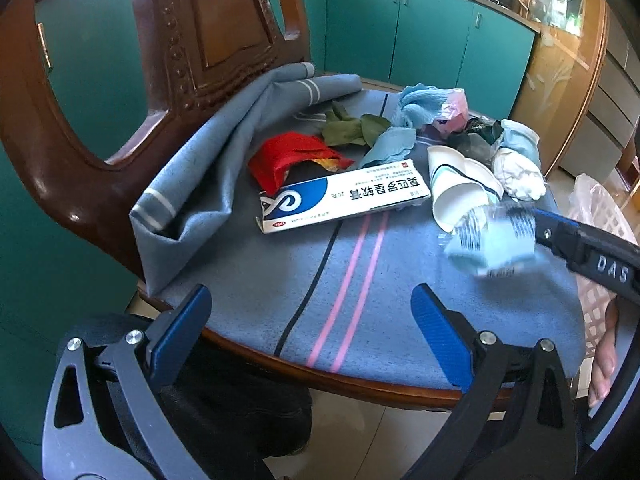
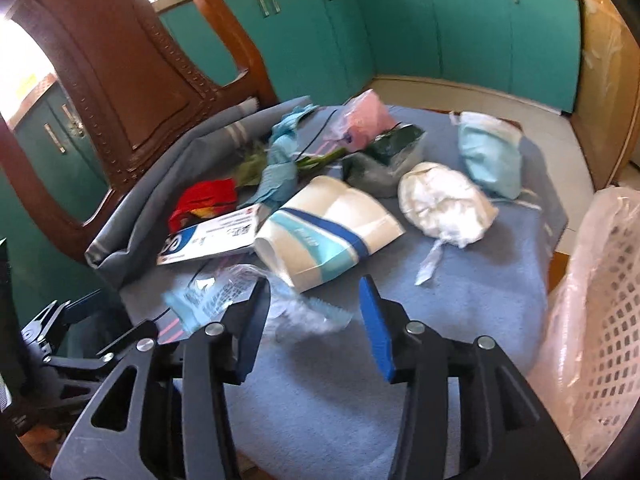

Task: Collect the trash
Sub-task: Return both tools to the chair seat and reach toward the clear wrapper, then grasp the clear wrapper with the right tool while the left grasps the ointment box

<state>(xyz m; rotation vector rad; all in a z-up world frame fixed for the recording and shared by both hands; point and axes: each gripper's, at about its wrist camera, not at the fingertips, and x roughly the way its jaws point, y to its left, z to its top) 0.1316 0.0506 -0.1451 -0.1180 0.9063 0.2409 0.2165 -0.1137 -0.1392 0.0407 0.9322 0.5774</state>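
Note:
Trash lies on a chair seat covered by a blue cloth (image 1: 280, 280). I see a white and blue medicine box (image 1: 340, 196), a crushed paper cup (image 2: 324, 228), a red wrapper (image 1: 288, 156), a white crumpled wad (image 2: 444, 204), blue tissues (image 1: 416, 104) and a pink bag (image 2: 368, 120). A clear and light blue plastic wrapper (image 2: 236, 296) sits blurred at the right gripper (image 2: 312, 300), whose jaws stand apart around it; it also shows in the left wrist view (image 1: 492, 240). My left gripper (image 1: 312, 320) is open and empty at the seat's front edge.
A white mesh basket lined with a plastic bag (image 2: 600, 300) stands at the right of the chair. The carved wooden chair back (image 1: 208, 32) rises at the left. Teal cabinets (image 2: 440, 24) line the far wall. Tiled floor lies below the seat.

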